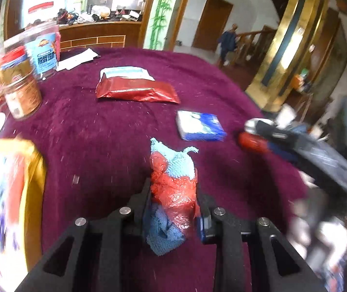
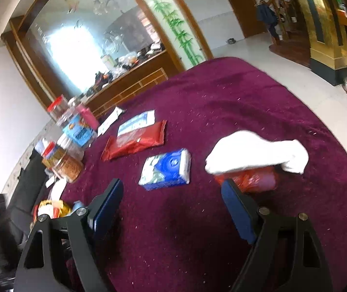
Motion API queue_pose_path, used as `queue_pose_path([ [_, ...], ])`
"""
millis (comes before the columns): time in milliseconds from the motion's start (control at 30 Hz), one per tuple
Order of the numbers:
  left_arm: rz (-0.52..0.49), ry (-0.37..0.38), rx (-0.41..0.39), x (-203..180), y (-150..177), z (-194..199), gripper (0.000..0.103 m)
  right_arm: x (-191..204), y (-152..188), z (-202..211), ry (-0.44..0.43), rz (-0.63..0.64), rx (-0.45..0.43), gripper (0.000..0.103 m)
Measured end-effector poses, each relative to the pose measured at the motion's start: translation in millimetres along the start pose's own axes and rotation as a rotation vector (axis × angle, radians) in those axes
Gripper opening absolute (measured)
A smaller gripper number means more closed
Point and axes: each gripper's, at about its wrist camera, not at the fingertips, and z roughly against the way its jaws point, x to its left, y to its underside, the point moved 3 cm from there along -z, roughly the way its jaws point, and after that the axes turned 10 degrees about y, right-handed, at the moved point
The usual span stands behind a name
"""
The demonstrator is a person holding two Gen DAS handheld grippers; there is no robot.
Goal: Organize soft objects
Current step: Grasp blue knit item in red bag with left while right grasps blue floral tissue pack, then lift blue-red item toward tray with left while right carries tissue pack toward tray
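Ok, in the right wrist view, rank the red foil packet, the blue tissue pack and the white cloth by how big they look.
1. red foil packet
2. white cloth, about the same; unsure
3. blue tissue pack, smallest, though nearest the camera

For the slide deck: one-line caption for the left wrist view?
Left gripper shut on a blue cloth in red plastic wrap above the maroon tablecloth, tissue pack beyond.
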Motion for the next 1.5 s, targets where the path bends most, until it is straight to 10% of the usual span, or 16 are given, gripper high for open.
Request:
queue_pose_path([
  [233, 0.06, 0.187, -0.036, 9, 56, 90, 0.029, 30, 4, -5, -0.066, 0.033, 0.087, 0.082],
  [567, 0.189, 0.147, -0.141, 74, 106, 179, 0.03, 98, -52, -105, 0.12, 0.326, 0.269, 0.083],
  [733, 0.216, 0.128, -0.179, 95, 112, 200, 0.03, 88, -38, -146, 0.236, 0.358, 0.403, 0.034],
  [933, 0.229, 0.173, -0.2, 104, 116, 201, 0.03, 96, 13, -102, 0.144, 0.383, 0.527, 0.029],
  [1033, 0.237, 0.194, -0.196, 102, 126, 202, 0.03, 99, 46, -67, 0.07, 0.395, 0.603, 0.033],
  [1167, 0.246, 0.185, -0.201, 102, 135, 207, 0.03, 102, 61, -13, -0.022, 0.409, 0.503, 0.086],
  [1500, 0.321, 0.093, -0.247, 117, 165, 240, 0.03, 116, 100, 2, 0.036, 0.744, 0.364, 0.086],
])
